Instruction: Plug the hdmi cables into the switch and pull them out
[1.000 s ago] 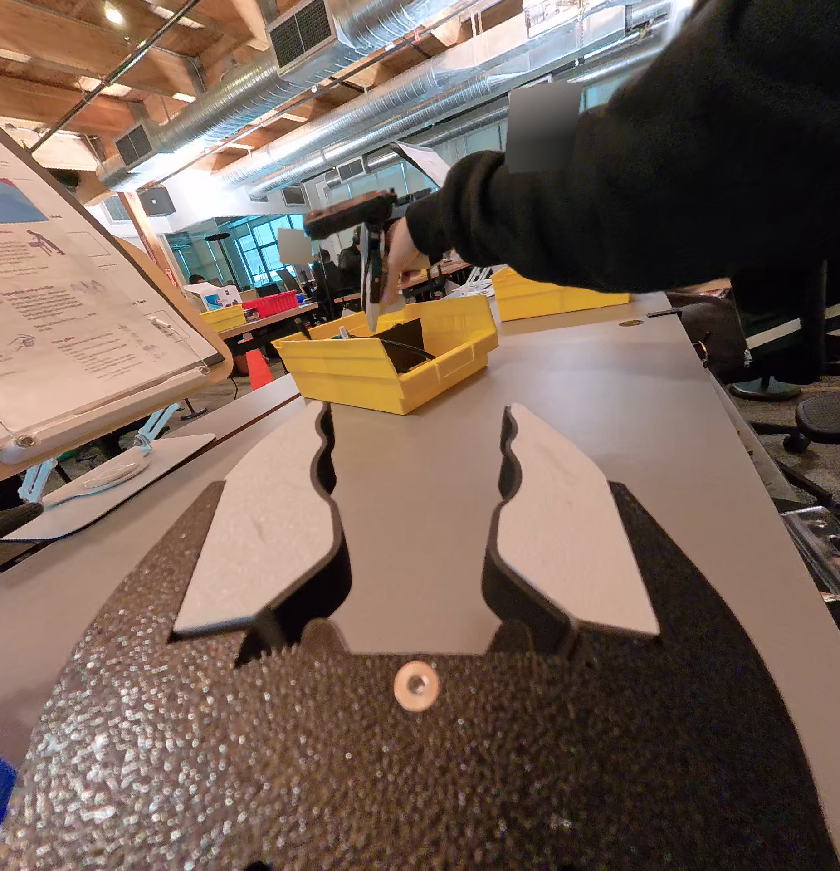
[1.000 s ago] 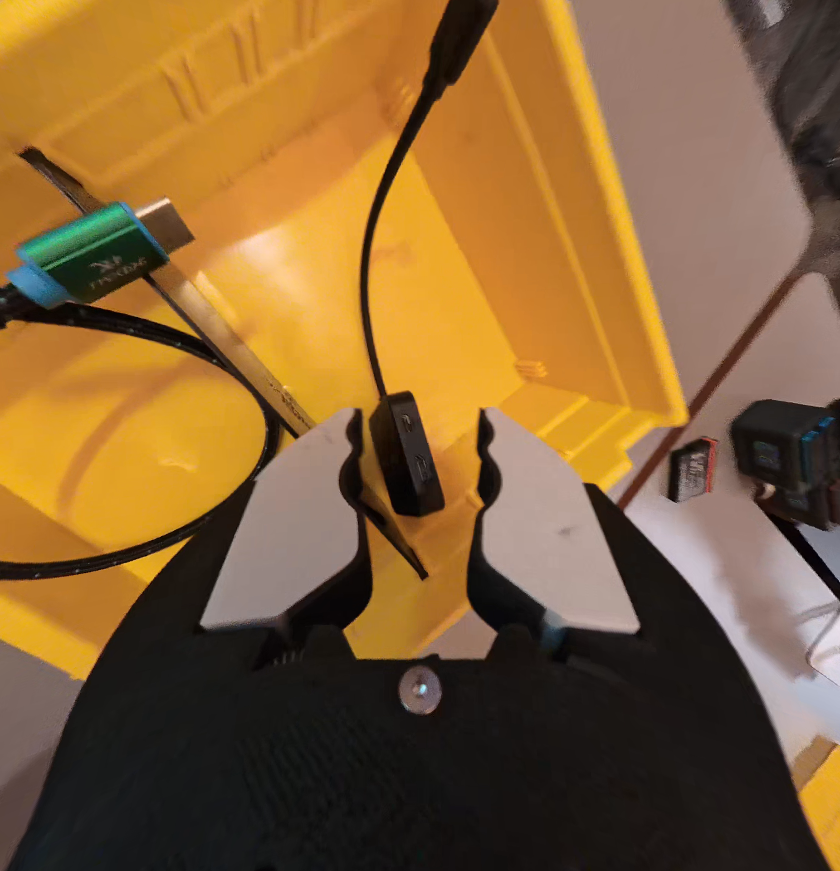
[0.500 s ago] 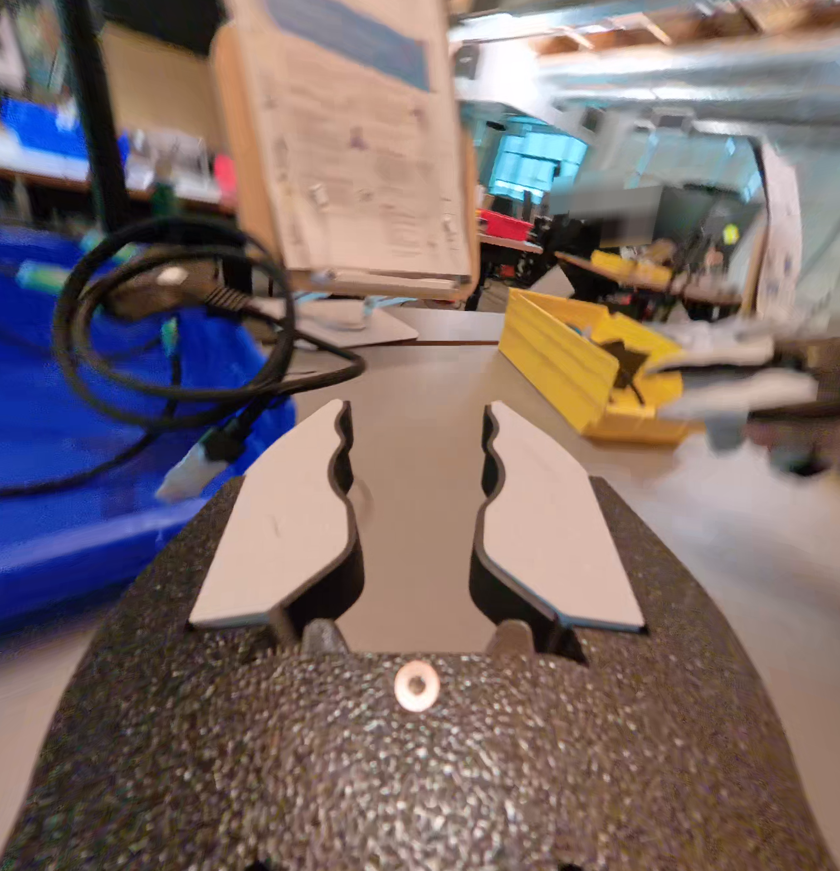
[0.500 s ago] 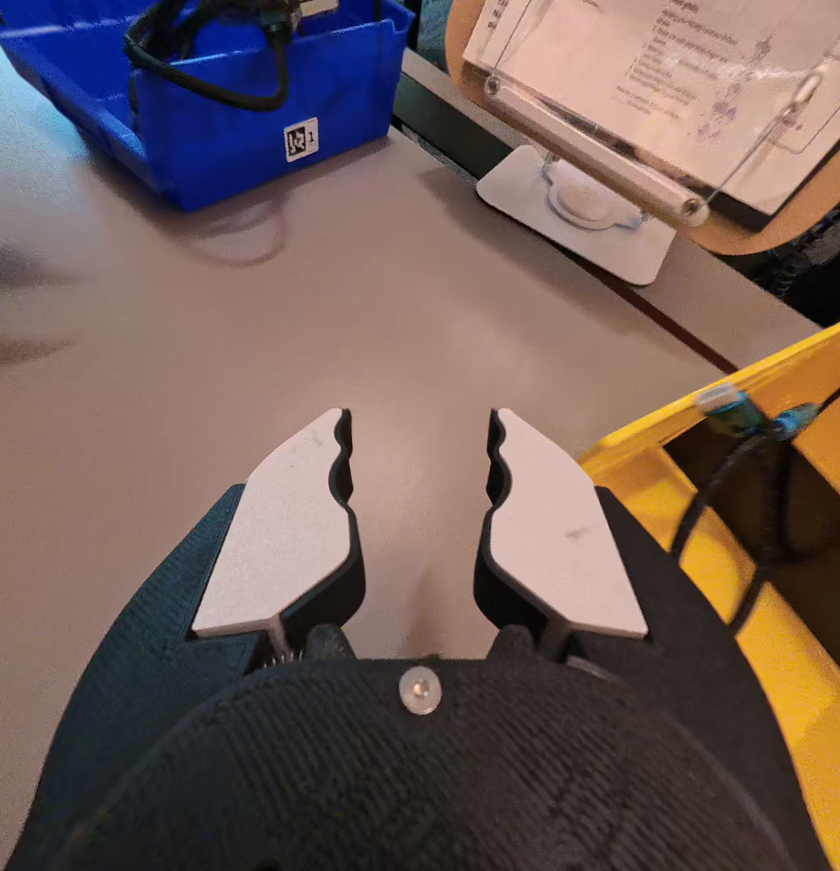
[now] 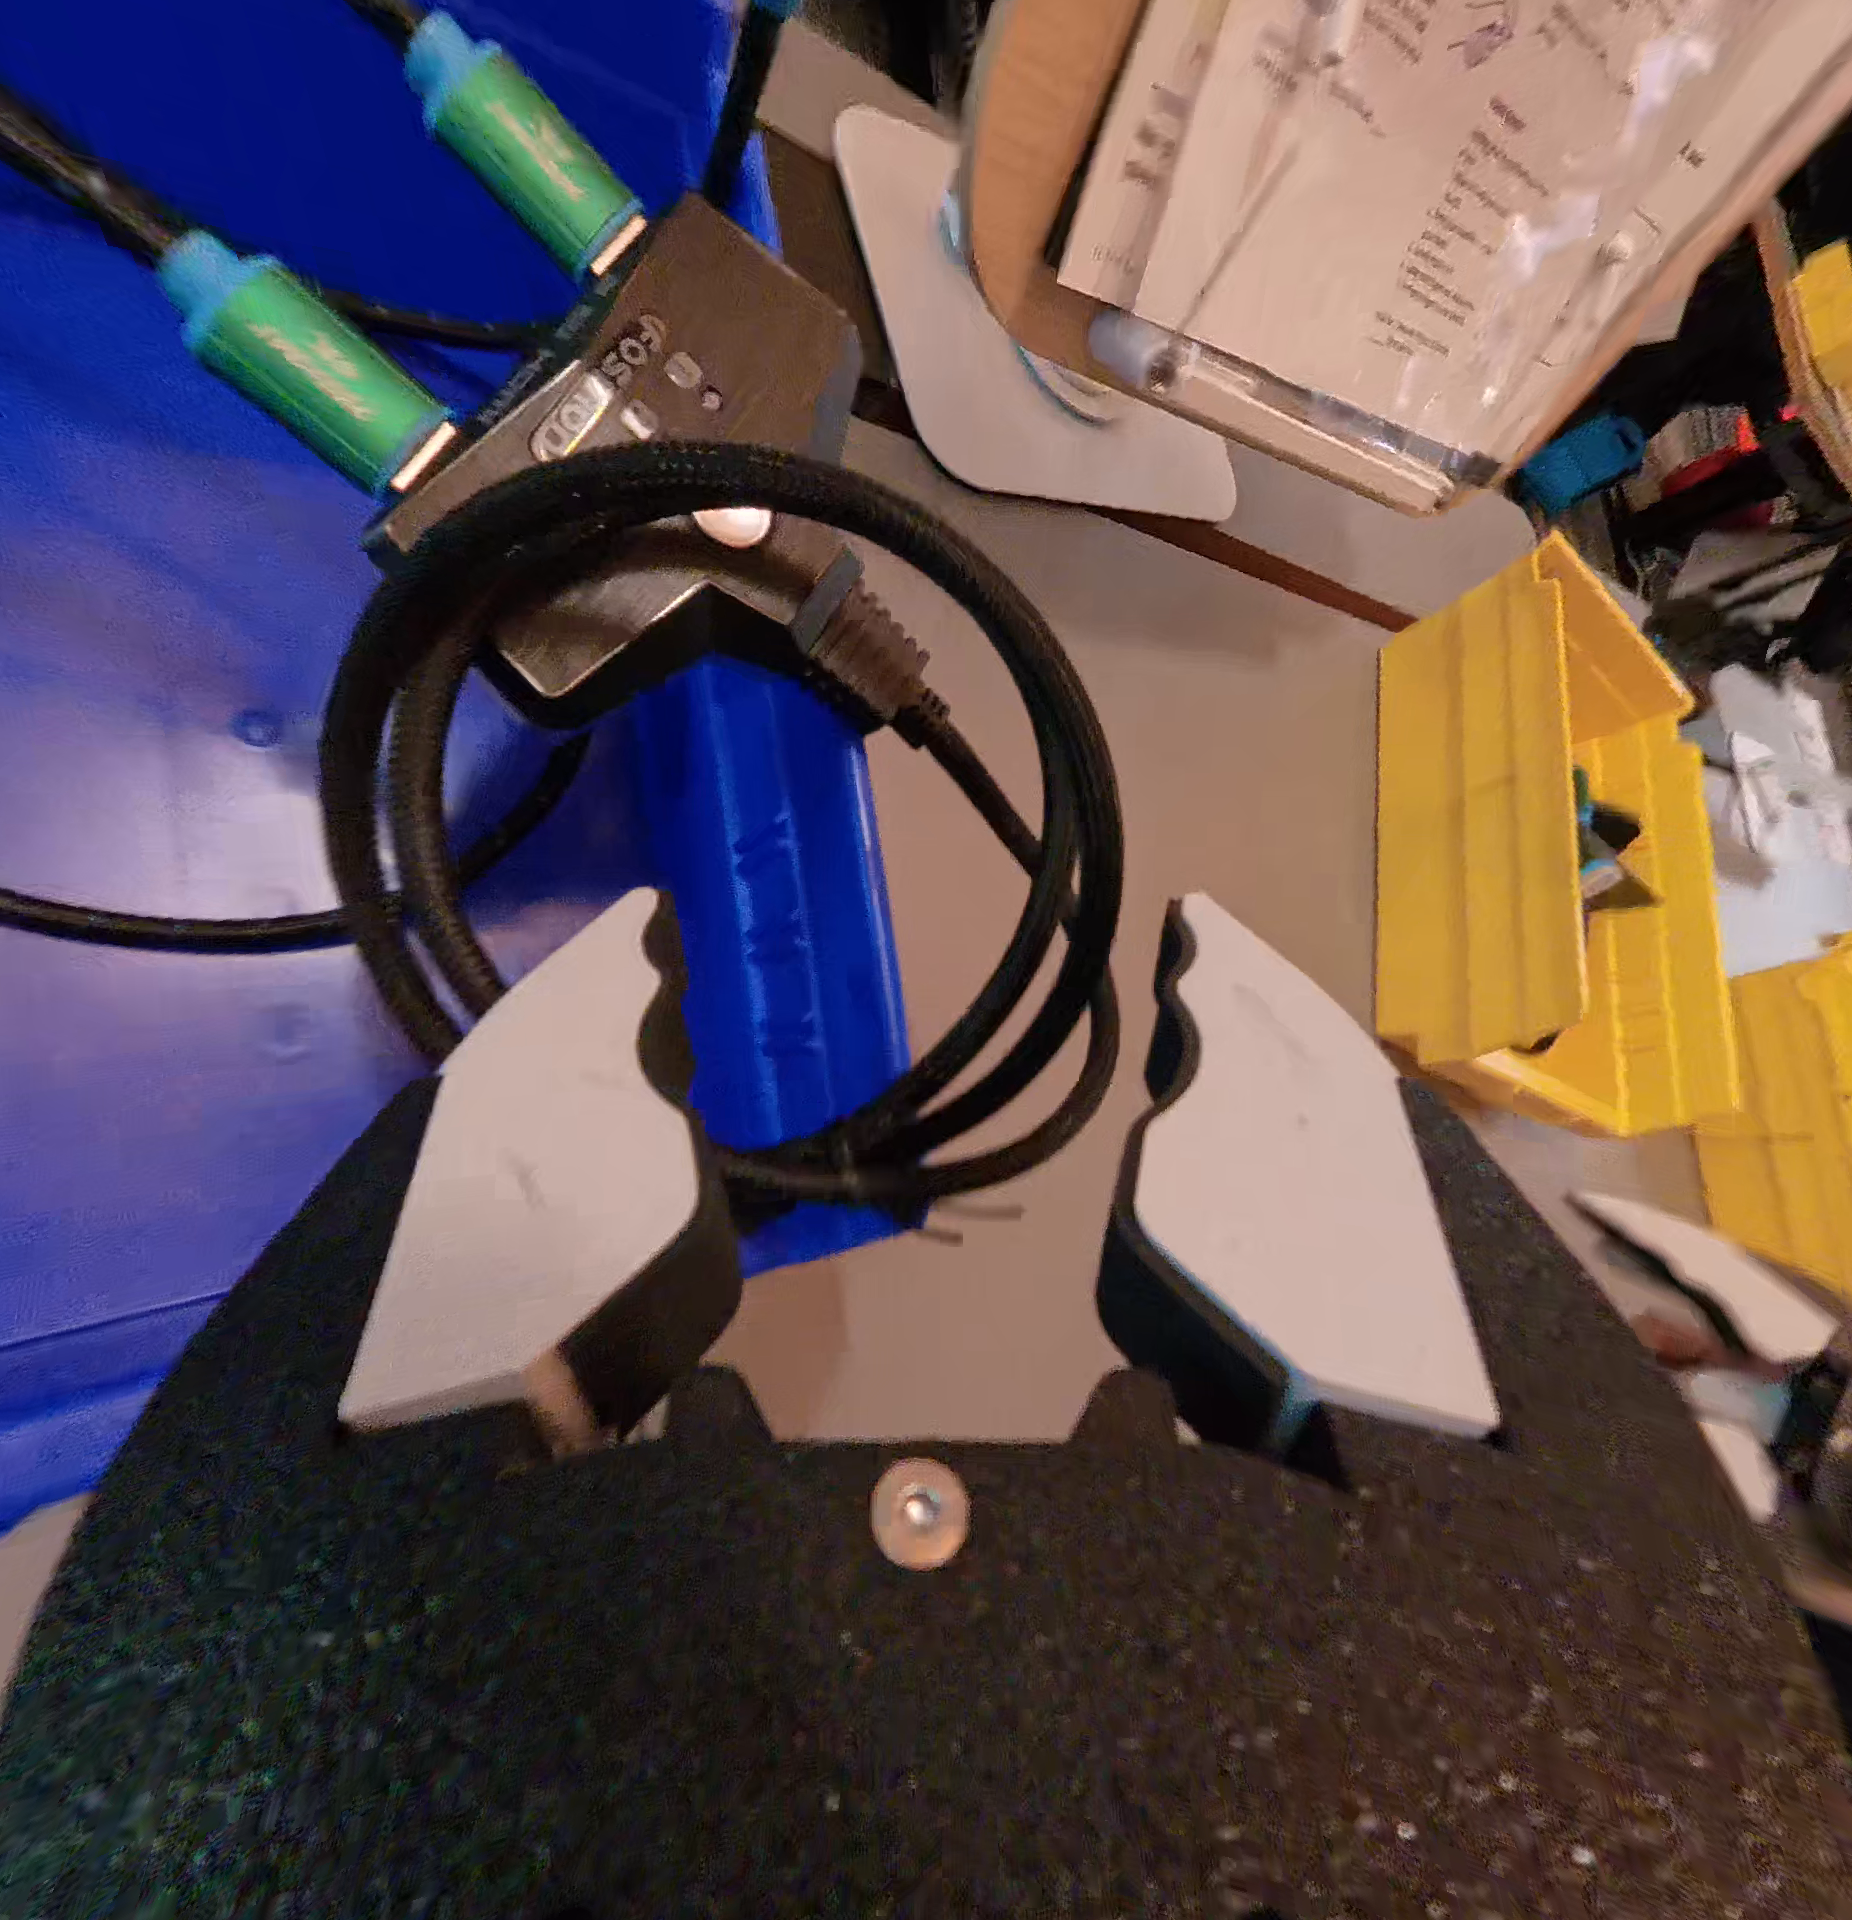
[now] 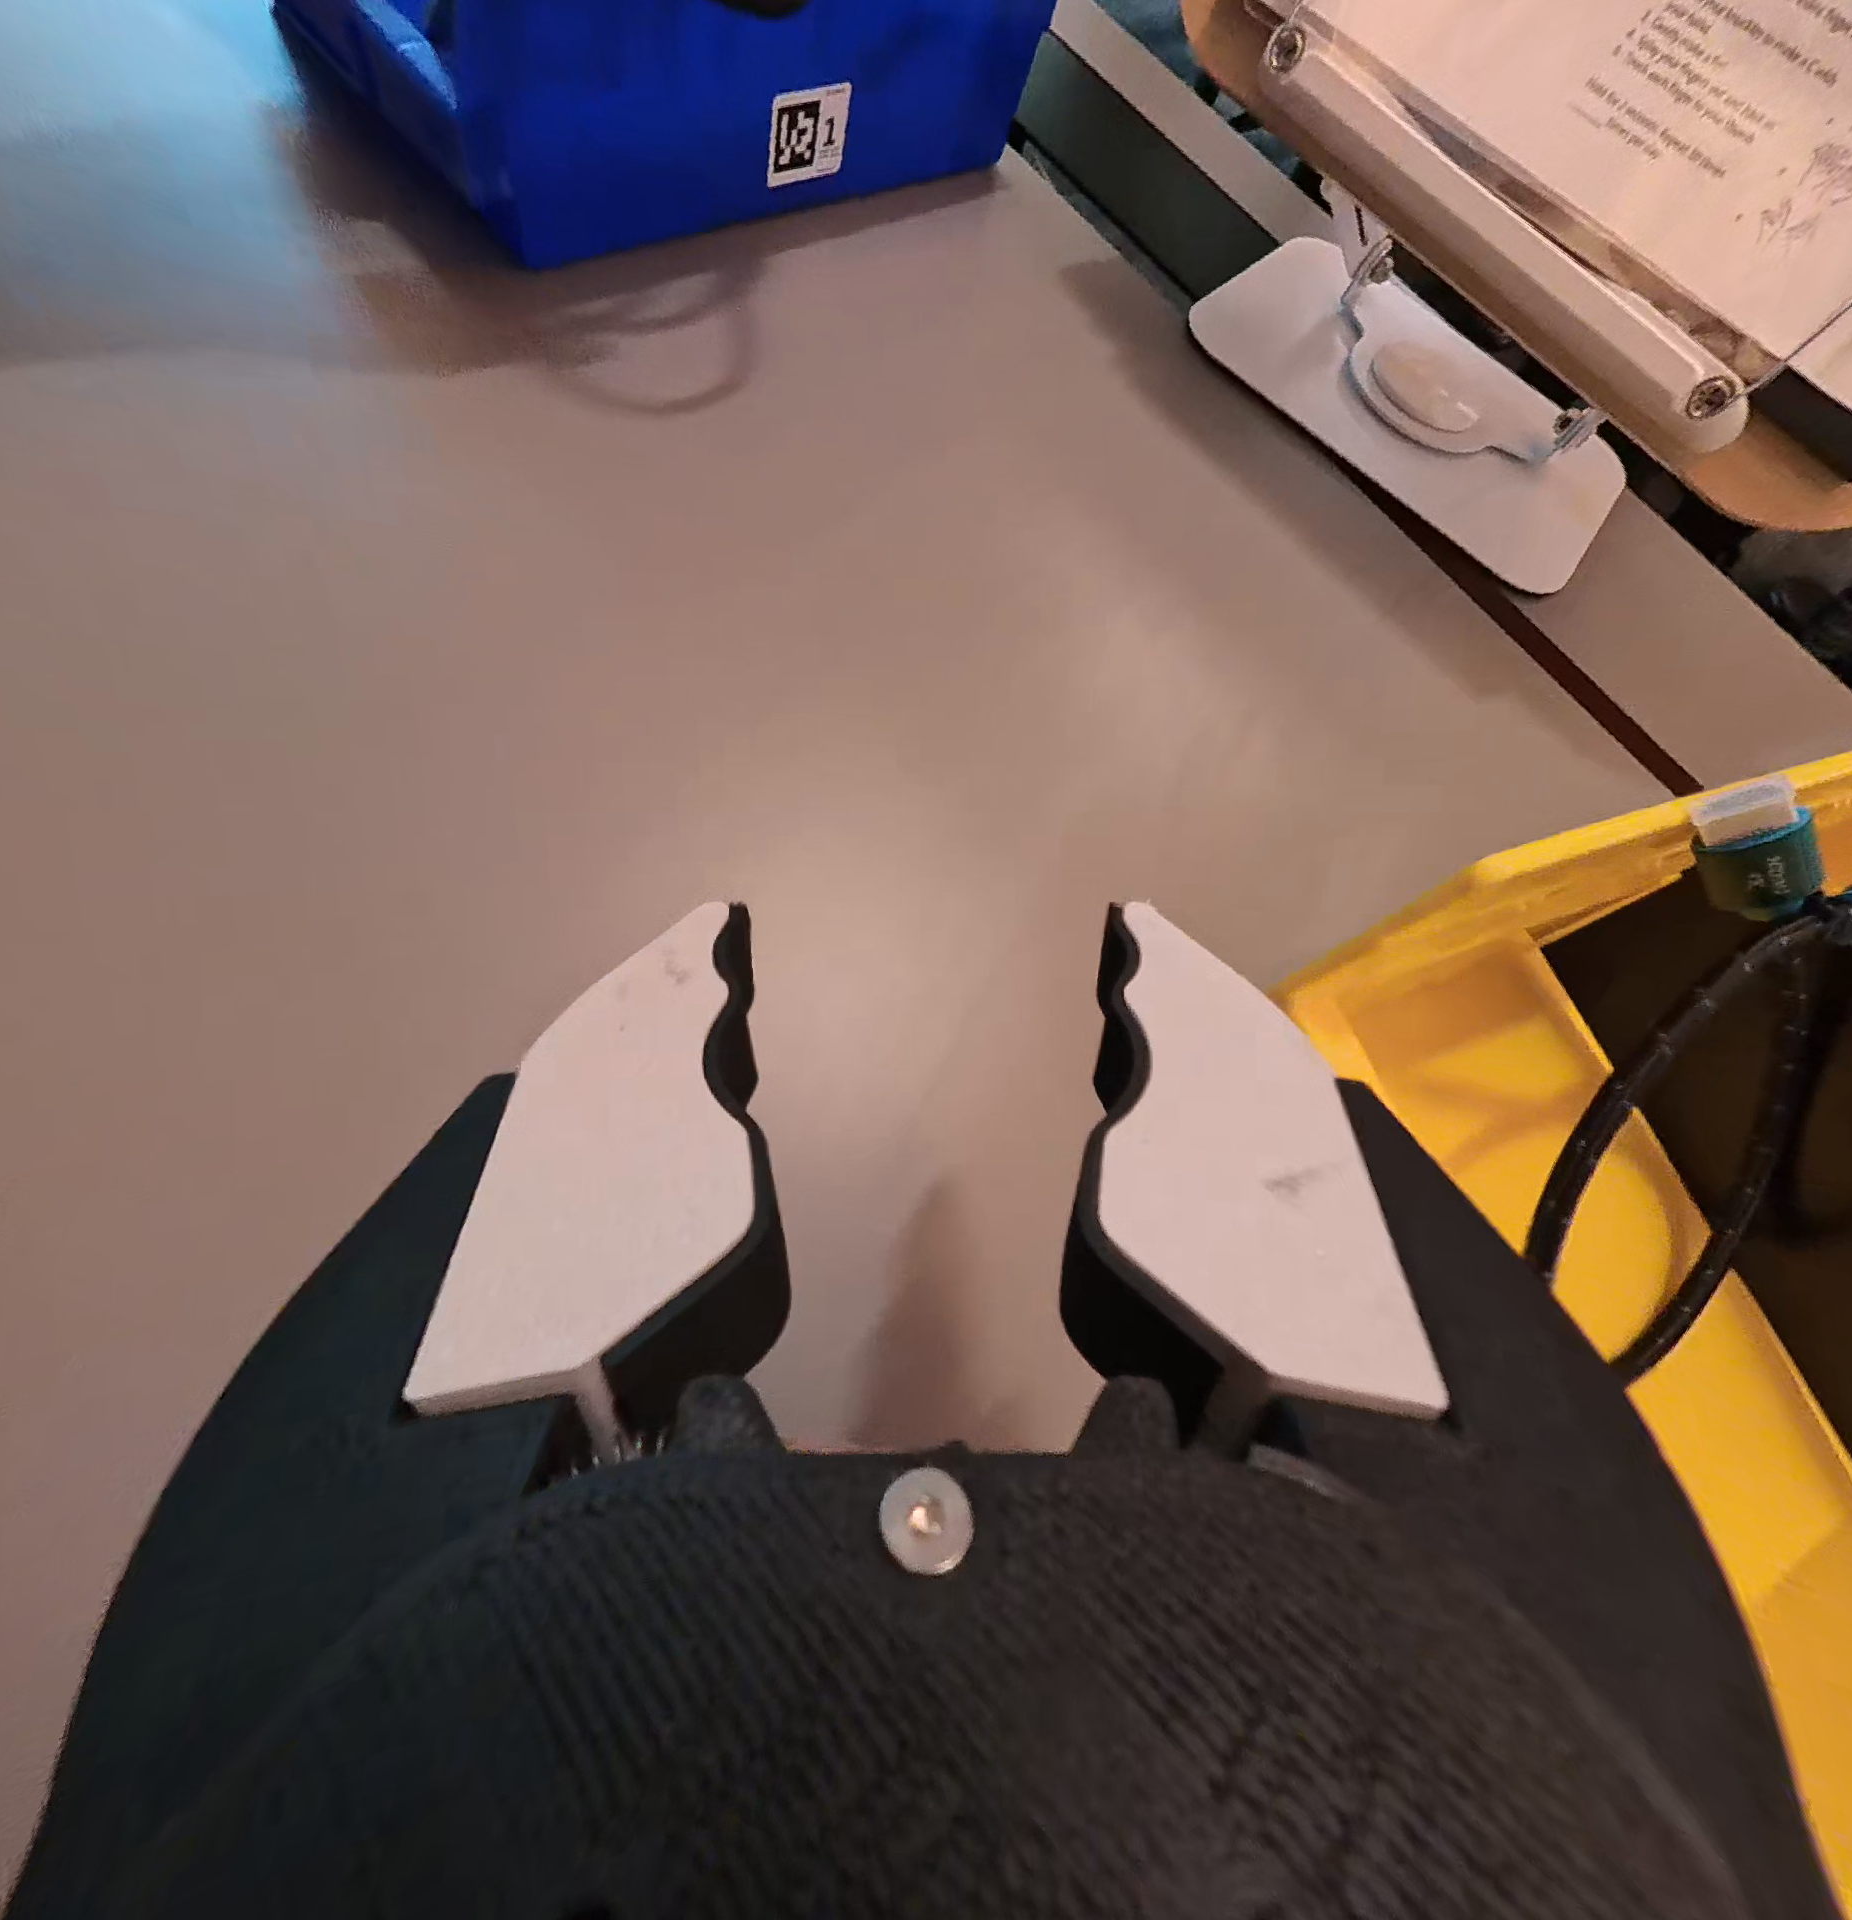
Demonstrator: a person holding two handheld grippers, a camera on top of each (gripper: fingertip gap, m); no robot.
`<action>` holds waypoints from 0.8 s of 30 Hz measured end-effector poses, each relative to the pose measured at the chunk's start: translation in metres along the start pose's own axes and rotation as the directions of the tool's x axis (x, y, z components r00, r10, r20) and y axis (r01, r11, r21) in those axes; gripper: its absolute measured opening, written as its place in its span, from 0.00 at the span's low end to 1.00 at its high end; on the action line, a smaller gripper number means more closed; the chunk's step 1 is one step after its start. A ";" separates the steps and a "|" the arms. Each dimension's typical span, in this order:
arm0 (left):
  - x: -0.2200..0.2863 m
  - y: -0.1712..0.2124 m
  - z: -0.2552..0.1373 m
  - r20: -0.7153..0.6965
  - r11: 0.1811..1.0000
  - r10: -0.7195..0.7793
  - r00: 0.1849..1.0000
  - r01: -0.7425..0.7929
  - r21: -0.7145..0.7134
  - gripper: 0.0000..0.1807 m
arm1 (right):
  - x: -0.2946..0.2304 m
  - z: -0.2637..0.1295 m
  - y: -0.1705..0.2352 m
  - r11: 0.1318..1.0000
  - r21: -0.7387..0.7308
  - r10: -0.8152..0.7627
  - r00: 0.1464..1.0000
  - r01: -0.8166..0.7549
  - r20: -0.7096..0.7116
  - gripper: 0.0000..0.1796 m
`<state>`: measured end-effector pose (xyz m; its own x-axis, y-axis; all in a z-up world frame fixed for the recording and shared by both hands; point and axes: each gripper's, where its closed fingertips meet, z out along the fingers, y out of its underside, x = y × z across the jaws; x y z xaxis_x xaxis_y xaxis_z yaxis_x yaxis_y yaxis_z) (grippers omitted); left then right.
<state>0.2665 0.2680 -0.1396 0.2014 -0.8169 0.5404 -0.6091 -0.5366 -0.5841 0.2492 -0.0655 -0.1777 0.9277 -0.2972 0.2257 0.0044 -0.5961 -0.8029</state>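
In the left wrist view a dark grey switch (image 5: 683, 343) rests on the corner of a blue bin (image 5: 787, 935). Two green HDMI plugs (image 5: 298, 369) (image 5: 527, 145) sit in its side. A tied coil of black cable (image 5: 1067, 748) hangs from the switch over the bin's wall. My left gripper (image 5: 914, 914) is open wide, with the bin wall and the coil between its fingers, and the pads are clear of both. My right gripper (image 6: 927, 914) is open and empty above the bare table (image 6: 589, 623). It also shows at the right edge of the left wrist view (image 5: 1722, 1309).
A yellow bin (image 6: 1441, 1039) at the right holds another green HDMI plug (image 6: 1753, 852) on a black cable (image 6: 1628, 1122). A document stand (image 6: 1421, 416) on a white base is at the table's back edge. The blue bin (image 6: 631, 125) is far left of my right gripper.
My left gripper swung from the table's middle to the blue bin and opened wider. My right gripper left the yellow bin, empty, moved out over the table and opened a little more.
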 end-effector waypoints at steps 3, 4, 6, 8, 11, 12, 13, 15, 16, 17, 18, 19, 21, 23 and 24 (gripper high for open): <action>0.005 -0.011 0.020 0.000 0.991 -0.132 0.991 0.132 -0.017 0.47 | 0.003 -0.001 0.005 1.000 -0.012 -0.012 1.000 0.012 -0.007 0.36; 0.003 -0.016 0.026 0.035 0.990 -0.137 0.990 0.138 -0.011 0.45 | 0.001 -0.001 0.006 1.000 -0.014 -0.014 1.000 0.014 0.000 0.36; -0.003 -0.021 0.037 0.123 0.991 -0.127 0.984 0.131 -0.020 0.43 | -0.001 0.001 0.008 1.000 -0.011 -0.021 1.000 0.021 0.017 0.36; -0.011 -0.024 0.047 0.201 0.987 -0.145 0.969 0.156 -0.038 0.40 | -0.003 0.001 0.008 1.000 -0.006 -0.026 0.999 0.027 0.029 0.36; -0.020 -0.032 0.054 0.276 0.978 -0.196 0.941 0.208 -0.014 0.23 | -0.003 0.001 0.007 1.000 0.008 -0.024 0.999 0.023 0.037 0.36; -0.021 -0.035 0.055 0.286 0.973 -0.224 0.932 0.228 0.018 0.22 | -0.004 0.001 0.006 1.000 0.012 -0.020 0.999 0.019 0.040 0.36; -0.021 -0.036 0.057 0.289 0.970 -0.242 0.926 0.241 0.038 0.22 | -0.004 0.001 0.006 1.000 0.015 -0.019 0.999 0.018 0.044 0.36; -0.022 -0.037 0.059 0.296 0.967 -0.254 0.921 0.247 0.061 0.22 | -0.004 0.001 0.008 1.000 0.011 -0.023 0.999 0.023 0.045 0.36; -0.022 -0.037 0.060 0.297 0.966 -0.259 0.919 0.254 0.057 0.22 | -0.003 0.002 0.009 1.000 0.007 -0.025 0.999 0.025 0.046 0.36; -0.022 -0.036 0.060 0.301 0.965 -0.260 0.918 0.257 0.047 0.22 | -0.003 0.002 0.010 1.000 0.004 -0.026 0.999 0.026 0.047 0.36; -0.022 -0.036 0.059 0.307 0.965 -0.257 0.916 0.257 0.042 0.22 | -0.003 0.002 0.011 1.000 0.000 -0.025 0.999 0.025 0.046 0.36; -0.022 -0.036 0.059 0.314 0.965 -0.258 0.914 0.259 0.042 0.22 | -0.003 0.002 0.012 1.000 -0.003 -0.025 0.999 0.025 0.045 0.36; -0.022 -0.036 0.060 0.337 0.968 -0.247 0.909 0.248 0.041 0.24 | -0.003 0.002 0.011 1.000 -0.003 -0.031 0.999 0.031 0.043 0.36; -0.026 -0.033 0.062 0.386 0.975 -0.211 0.898 0.221 0.020 0.26 | -0.005 0.001 0.008 0.999 0.005 -0.034 0.998 0.034 0.043 0.36; -0.026 -0.033 0.062 0.402 0.979 -0.190 0.896 0.202 0.012 0.25 | -0.006 0.000 0.007 0.999 0.007 -0.039 0.998 0.039 0.045 0.36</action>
<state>0.3293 0.2940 -0.1717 0.6043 -0.7151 0.3514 -0.5469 -0.6930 -0.4697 0.2443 -0.0677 -0.1849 0.9426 -0.2403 0.2318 0.0426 -0.6022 -0.7972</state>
